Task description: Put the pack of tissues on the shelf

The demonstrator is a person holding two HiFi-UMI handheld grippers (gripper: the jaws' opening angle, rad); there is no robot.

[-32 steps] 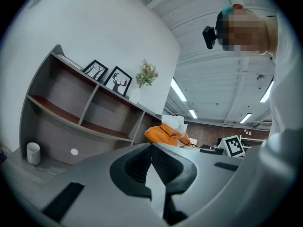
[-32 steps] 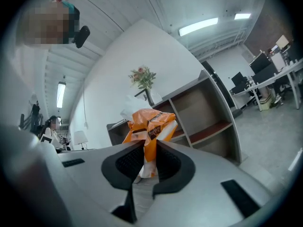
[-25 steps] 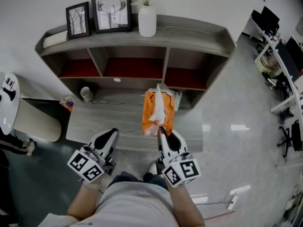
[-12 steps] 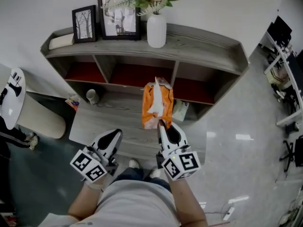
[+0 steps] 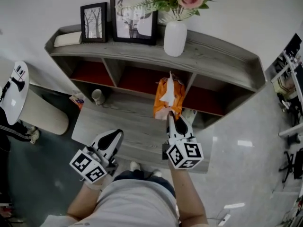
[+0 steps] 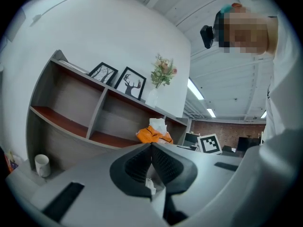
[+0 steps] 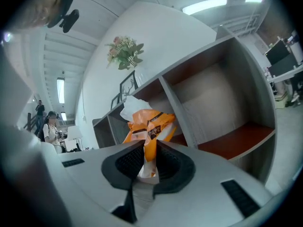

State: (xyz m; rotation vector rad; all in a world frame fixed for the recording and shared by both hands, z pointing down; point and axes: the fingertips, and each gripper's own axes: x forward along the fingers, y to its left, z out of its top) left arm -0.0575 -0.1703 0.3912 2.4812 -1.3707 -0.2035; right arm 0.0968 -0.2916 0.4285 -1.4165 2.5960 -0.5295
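Note:
My right gripper (image 5: 172, 118) (image 7: 147, 151) is shut on the near end of the orange pack of tissues (image 5: 168, 96) (image 7: 149, 125), from which a white tissue sticks up. The pack hangs in the air in front of the grey shelf unit (image 5: 215, 56), before the post between its middle and right compartments with red floors. My left gripper (image 5: 112, 137) (image 6: 151, 146) is shut with nothing held, low at the left above the shelf's lower ledge (image 5: 128, 126). From the left gripper view the pack (image 6: 154, 133) shows just past its jaws.
On the shelf top stand two framed pictures (image 5: 93, 21), a white vase with flowers (image 5: 174, 37) and a flat pale object (image 5: 67, 39). A small cup (image 5: 98, 96) sits on the lower ledge at the left. A round white seat (image 5: 12, 98) is at the far left, office desks at the right.
My right gripper has carried the tissue pack forward and to the right, closer to the shelf compartments. The left gripper has stayed in place.

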